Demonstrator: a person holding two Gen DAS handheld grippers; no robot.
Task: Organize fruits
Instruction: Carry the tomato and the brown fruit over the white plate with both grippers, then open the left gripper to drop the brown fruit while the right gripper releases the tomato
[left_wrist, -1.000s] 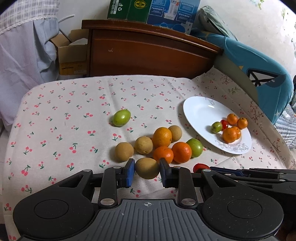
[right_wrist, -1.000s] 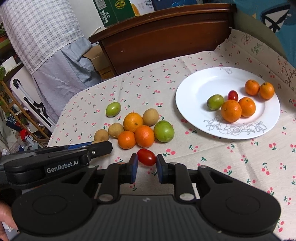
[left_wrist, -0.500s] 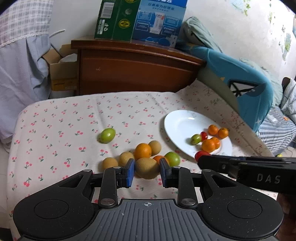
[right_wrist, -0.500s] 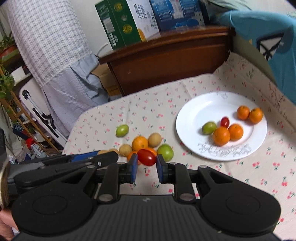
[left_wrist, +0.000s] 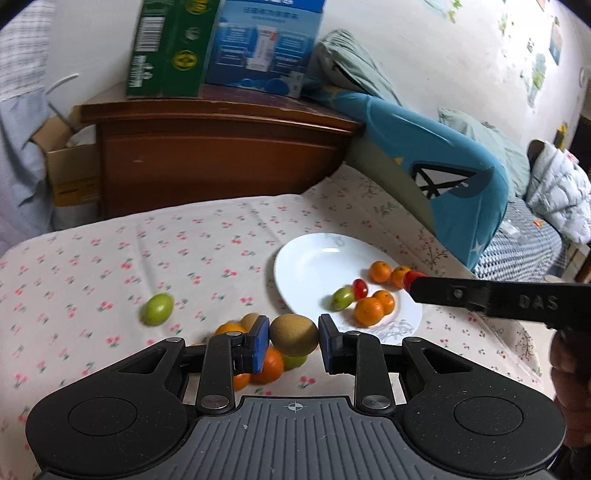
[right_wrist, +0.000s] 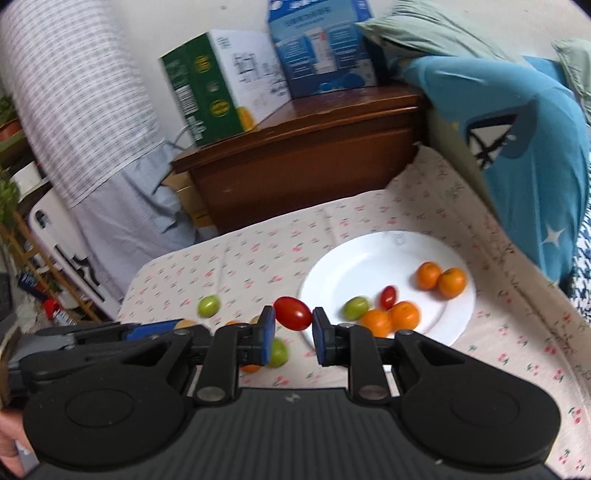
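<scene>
The left gripper pinches a brown fruit; the right gripper pinches a red tomato, left of the plate.

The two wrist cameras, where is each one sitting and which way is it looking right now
Left wrist: sits on the left gripper, looking forward and down over the cherry-print cloth; shows its own fingers shut on a brown fruit, plus the right gripper reaching in over the white plate.
Right wrist: sits on the right gripper, facing the plate; its fingers hold a red tomato, and the left gripper pokes in at lower left.
Shared: plate, loose green fruit, wooden cabinet, blue cushion.
</scene>
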